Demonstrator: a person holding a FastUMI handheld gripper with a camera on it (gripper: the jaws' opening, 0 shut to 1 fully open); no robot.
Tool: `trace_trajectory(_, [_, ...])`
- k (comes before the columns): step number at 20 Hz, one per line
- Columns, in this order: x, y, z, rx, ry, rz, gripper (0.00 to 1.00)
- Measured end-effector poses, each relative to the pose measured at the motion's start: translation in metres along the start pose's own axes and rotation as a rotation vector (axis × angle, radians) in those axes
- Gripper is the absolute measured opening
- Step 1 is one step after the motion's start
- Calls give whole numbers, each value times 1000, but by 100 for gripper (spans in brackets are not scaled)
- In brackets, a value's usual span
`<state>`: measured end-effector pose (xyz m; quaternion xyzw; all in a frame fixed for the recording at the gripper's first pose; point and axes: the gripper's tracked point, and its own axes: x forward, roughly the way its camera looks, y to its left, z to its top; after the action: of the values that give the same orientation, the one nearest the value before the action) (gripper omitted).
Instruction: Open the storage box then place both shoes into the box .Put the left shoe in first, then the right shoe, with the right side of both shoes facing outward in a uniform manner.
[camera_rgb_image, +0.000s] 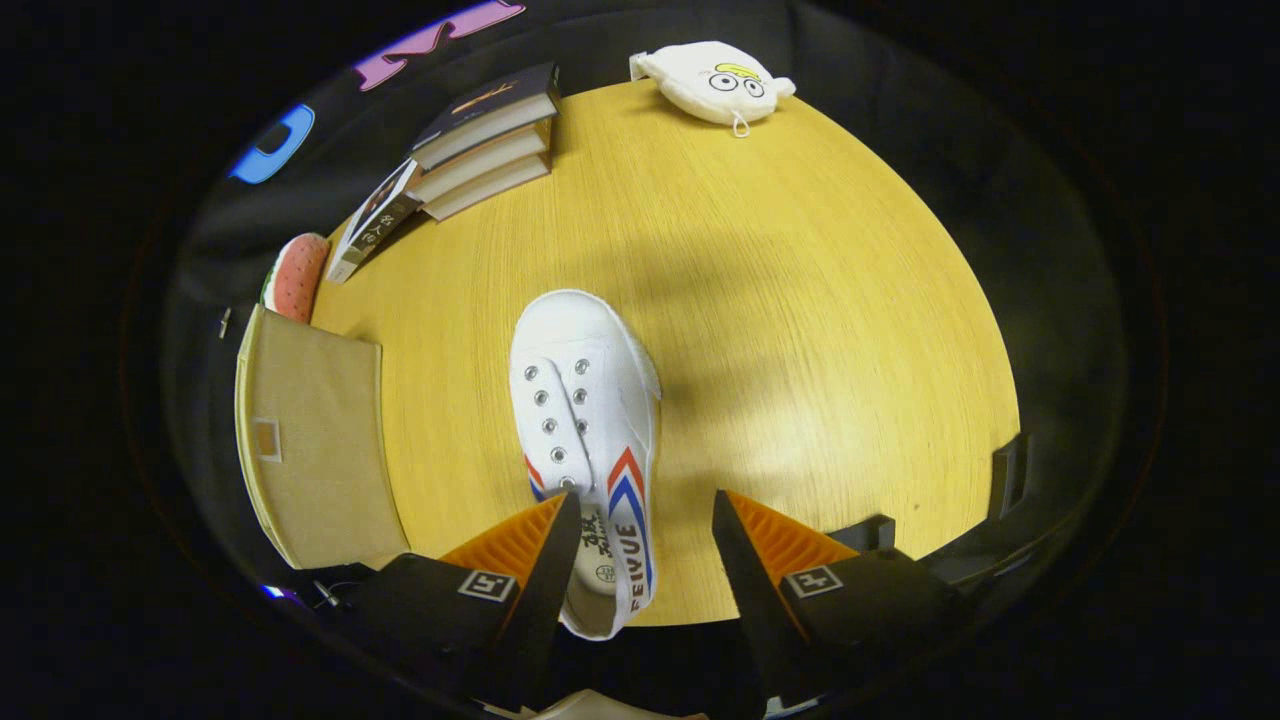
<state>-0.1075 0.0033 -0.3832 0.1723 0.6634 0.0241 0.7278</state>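
Note:
A white canvas shoe (585, 400) with red and blue stripes on its side lies on the wooden table (800, 330), toe pointing away from me. My gripper (645, 500) is open, and the shoe's heel end sits between the fingers, nearer the left finger (535, 560), which overlaps the shoe's opening. The right finger (770, 560) stands apart from the shoe over bare table. The beige fabric storage box (310, 440) stands left of the shoe at the table's left edge. I cannot tell whether its lid is open.
A stack of books (485, 140) lies at the far left of the table. A white pouch with cartoon eyes (715, 85) sits at the far edge. A pink, watermelon-like cushion (297, 275) rests behind the box. Bare table stretches right of the shoe.

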Motion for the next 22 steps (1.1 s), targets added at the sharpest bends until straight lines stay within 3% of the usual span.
trace_trajectory(1, [5, 2, 1, -14, 11, -2, 77])
trace_trajectory(3, [12, 9, 2, -35, 28, 7, 76])
trace_trajectory(6, [25, 19, 4, -57, 39, 26, 52])
trace_trajectory(9, [27, 14, 5, -79, 39, -18, 49])
trace_trajectory(12, [24, 10, 8, -78, 13, 4, 12])
trace_trajectory(14, [16, 15, 6, -38, 13, 67, 7])
trace_trajectory(19, [-24, 31, 12, 81, -41, 177, 6])
trace_trajectory(22, [-68, 52, 23, 79, -93, 242, 6])
